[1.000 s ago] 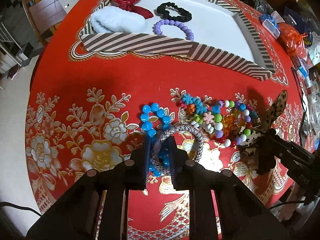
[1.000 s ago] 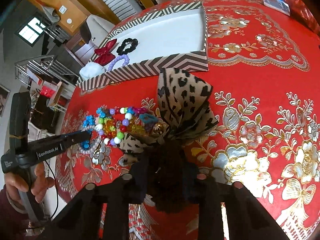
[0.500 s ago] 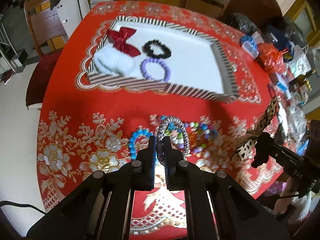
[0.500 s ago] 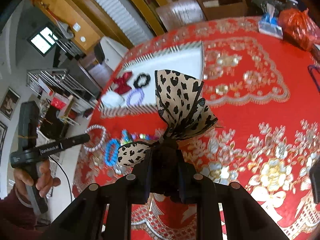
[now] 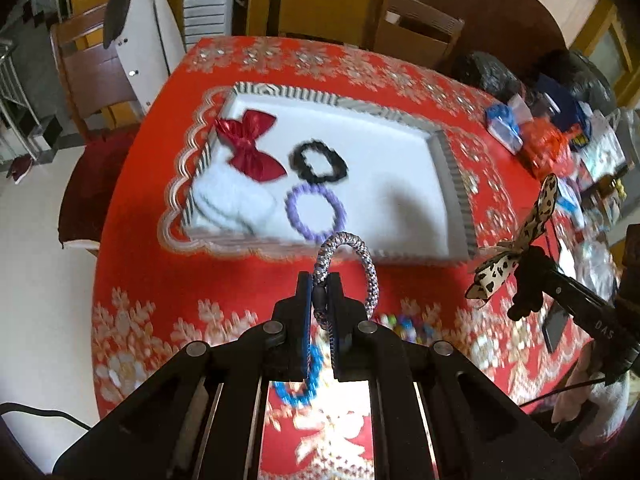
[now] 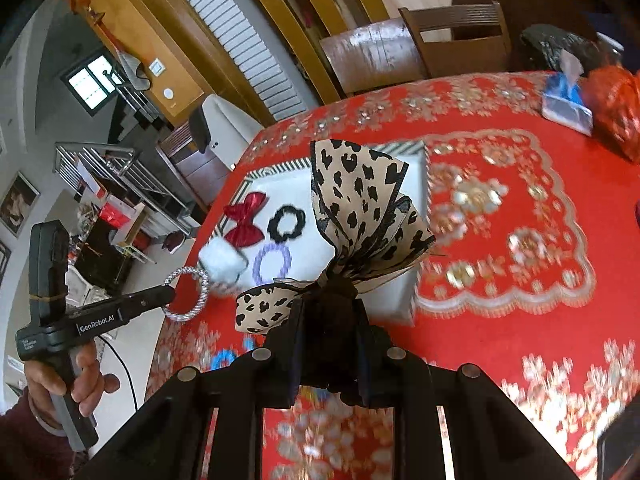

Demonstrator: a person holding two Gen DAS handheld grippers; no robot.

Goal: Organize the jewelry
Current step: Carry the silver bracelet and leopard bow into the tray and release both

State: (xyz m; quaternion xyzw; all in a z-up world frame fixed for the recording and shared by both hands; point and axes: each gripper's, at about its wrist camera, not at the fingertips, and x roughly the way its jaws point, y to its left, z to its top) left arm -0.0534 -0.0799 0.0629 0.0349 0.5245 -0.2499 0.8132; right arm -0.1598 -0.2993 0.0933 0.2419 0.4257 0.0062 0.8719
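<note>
My left gripper (image 5: 320, 286) is shut on a silver braided bracelet (image 5: 362, 254), held in the air above the red tablecloth, just short of the tray's near wall. The striped-rim white tray (image 5: 454, 184) holds a red bow (image 5: 250, 146), a black scrunchie (image 5: 320, 162), a purple bead bracelet (image 5: 316, 212) and a white fluffy band (image 5: 228, 200). My right gripper (image 6: 328, 308) is shut on the knot of a leopard-print bow (image 6: 360, 200), also lifted, at the tray's right corner. A blue bead bracelet (image 5: 304, 384) and mixed coloured beads (image 5: 404, 324) lie on the cloth below.
Bags and a blue tissue pack (image 5: 504, 128) crowd the table's far right side. Wooden chairs (image 6: 452, 36) stand behind the table. A person's hand (image 6: 84, 376) grips the left tool's handle beyond the table's left edge.
Both grippers have risen from the cloth, the left with the silver bracelet, the right with the leopard bow. The tray now sits lower and closer under them.
</note>
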